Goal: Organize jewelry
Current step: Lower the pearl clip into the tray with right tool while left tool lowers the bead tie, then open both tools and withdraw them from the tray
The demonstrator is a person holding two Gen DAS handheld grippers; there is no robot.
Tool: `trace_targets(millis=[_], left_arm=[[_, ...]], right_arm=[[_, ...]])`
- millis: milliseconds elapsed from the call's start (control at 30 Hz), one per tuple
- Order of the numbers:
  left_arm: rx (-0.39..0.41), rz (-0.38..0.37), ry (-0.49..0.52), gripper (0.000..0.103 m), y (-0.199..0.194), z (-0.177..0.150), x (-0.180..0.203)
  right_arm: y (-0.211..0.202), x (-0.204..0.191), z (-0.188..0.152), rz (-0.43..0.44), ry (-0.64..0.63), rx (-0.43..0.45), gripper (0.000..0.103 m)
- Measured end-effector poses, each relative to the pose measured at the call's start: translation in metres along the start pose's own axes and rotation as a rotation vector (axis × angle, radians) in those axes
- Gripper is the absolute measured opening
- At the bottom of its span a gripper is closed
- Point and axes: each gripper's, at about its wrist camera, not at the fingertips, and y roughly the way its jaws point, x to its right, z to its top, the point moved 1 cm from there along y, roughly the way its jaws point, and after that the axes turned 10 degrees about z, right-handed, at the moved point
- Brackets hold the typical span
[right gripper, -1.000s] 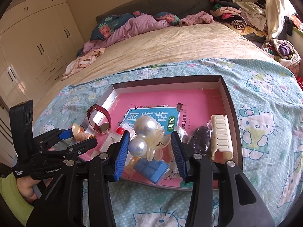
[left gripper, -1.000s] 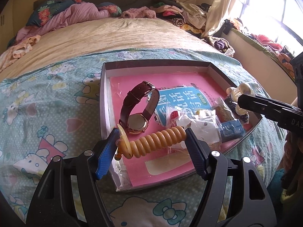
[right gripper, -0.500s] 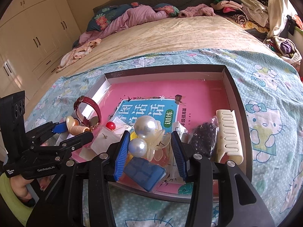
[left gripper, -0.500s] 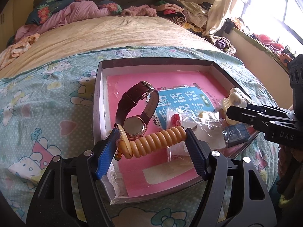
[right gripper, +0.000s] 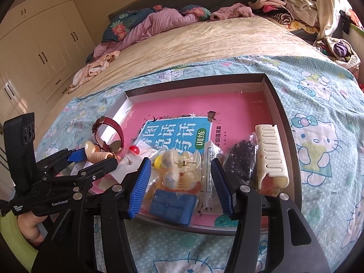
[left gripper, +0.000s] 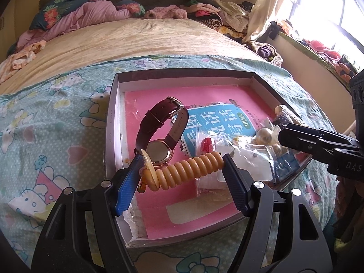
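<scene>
Grey tray [right gripper: 282,122] on the bed, pink book [left gripper: 204,95] inside. Left gripper [left gripper: 182,170] clamps the orange spiral hair tie [left gripper: 188,168] over the tray's near-left corner. Right gripper [right gripper: 182,179], jaws just opening (pads clear), straddles the pearl hair claw [right gripper: 179,166] lying in the tray.

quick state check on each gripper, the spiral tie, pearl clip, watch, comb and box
left gripper: shut on spiral tie
spiral tie: clamped end to end, held over box
right gripper: jaws just opened, open
pearl clip: released, lying in box between the jaws
watch: strap buckled, standing on edge
comb: lying flat
box: lidless, on bed
</scene>
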Motion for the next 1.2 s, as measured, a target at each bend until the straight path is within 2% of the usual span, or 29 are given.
trace_targets(millis=[200, 333, 633, 933, 1067, 1200], left_arm=[[-0.002, 0.006, 0.007, 0.063, 0.001, 0.000, 0.004], [-0.001, 0.017, 0.016, 0.064, -0.003, 0.002, 0.005], [0.016, 0.030, 0.021, 0.069, -0.016, 0.005, 0.008], [0.059, 0.041, 0.022, 0.081, -0.045, 0.009, 0.010], [0.082, 0.046, 0.023, 0.091, -0.062, 0.011, 0.012], [0.103, 0.054, 0.020, 0.093, -0.079, 0.009, 0.014]], right_arm=[[-0.016, 0.002, -0.003, -0.001, 0.023, 0.035, 0.068], [-0.028, 0.005, -0.004, 0.001, 0.057, 0.067, 0.085], [-0.049, 0.006, -0.007, -0.008, 0.072, 0.095, 0.091], [-0.068, -0.009, -0.012, -0.012, 0.038, 0.117, 0.093], [-0.082, -0.019, -0.014, -0.017, 0.014, 0.139, 0.096], [-0.096, -0.031, -0.018, -0.020, -0.010, 0.160, 0.098]])
